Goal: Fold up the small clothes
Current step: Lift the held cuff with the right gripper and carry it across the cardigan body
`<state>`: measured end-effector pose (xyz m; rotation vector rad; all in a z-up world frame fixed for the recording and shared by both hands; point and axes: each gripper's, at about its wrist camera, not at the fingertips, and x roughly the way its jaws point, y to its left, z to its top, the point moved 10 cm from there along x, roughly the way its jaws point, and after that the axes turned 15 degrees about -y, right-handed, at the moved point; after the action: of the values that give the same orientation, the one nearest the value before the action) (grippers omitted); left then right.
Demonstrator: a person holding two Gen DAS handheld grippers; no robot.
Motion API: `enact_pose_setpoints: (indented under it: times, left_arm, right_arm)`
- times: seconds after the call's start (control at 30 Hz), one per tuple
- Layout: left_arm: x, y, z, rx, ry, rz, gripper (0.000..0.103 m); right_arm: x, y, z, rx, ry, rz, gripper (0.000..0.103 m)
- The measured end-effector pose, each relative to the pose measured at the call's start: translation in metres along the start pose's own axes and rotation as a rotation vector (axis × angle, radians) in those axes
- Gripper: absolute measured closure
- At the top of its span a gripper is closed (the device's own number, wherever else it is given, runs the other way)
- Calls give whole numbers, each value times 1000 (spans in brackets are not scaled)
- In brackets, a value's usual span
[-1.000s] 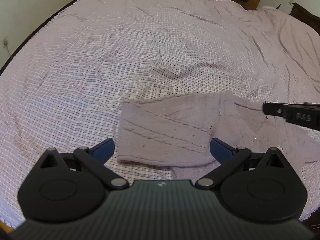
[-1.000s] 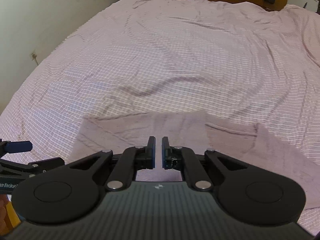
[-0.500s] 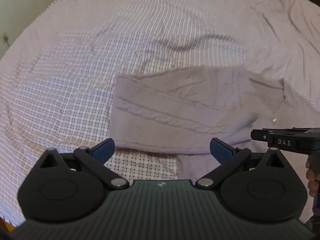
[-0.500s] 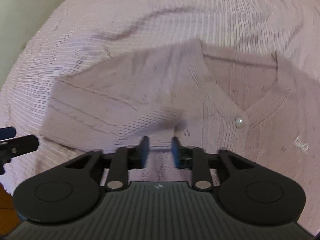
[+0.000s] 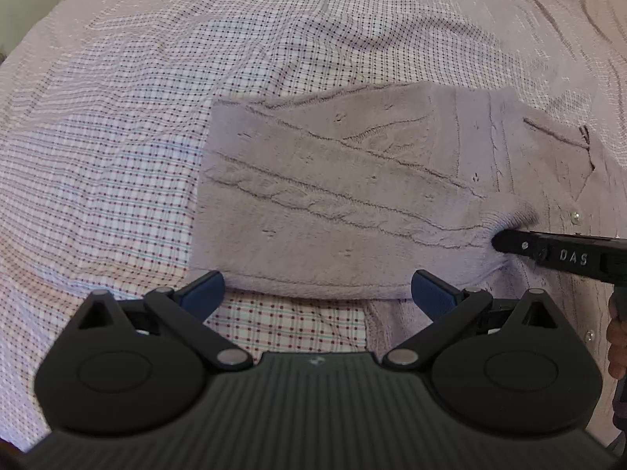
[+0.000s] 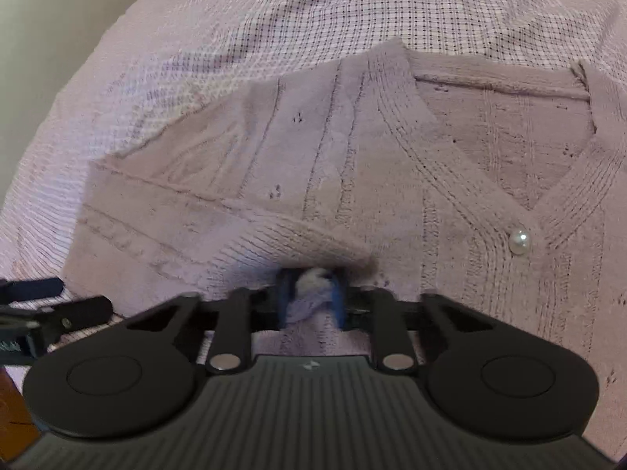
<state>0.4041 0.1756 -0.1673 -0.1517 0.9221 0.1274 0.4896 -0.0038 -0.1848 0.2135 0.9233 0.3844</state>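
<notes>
A mauve cable-knit cardigan (image 6: 490, 149) with a pearl button (image 6: 519, 242) lies flat on the bed, its sleeve (image 5: 333, 203) folded across the body. My left gripper (image 5: 317, 290) hangs open just above the sleeve's near edge, its blue pads wide apart and touching nothing. My right gripper (image 6: 311, 301) is closing at the ribbed cuff, with a bunch of knit fabric squeezed between its blue pads. In the left wrist view the right gripper (image 5: 497, 241) pokes in from the right at the cuff end.
A pink checked sheet (image 5: 117, 156) covers the bed all around the cardigan, with soft wrinkles toward the far side. A pale wall (image 6: 47, 19) borders the bed on the left. Part of a hand (image 5: 617, 337) shows at the right edge.
Both grippers have come down close to the cardigan. The right gripper's jaws parted on the way down and now pinch the sleeve cuff. The left gripper stays open.
</notes>
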Motion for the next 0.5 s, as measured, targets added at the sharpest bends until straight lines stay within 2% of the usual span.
enact_pose_setpoints:
  times: [0.13, 0.23, 0.5]
  left_arm:
    - [-12, 3, 6, 2, -18, 13, 0]
    - [-28, 1, 12, -6, -36, 12, 0]
    - [-76, -27, 30, 38, -108, 9, 0]
  right_arm:
    - [-17, 4, 7, -66, -16, 4, 89]
    - [-38, -1, 18, -63, -49, -8, 90]
    - [-104, -17, 48, -116, -132, -61, 90]
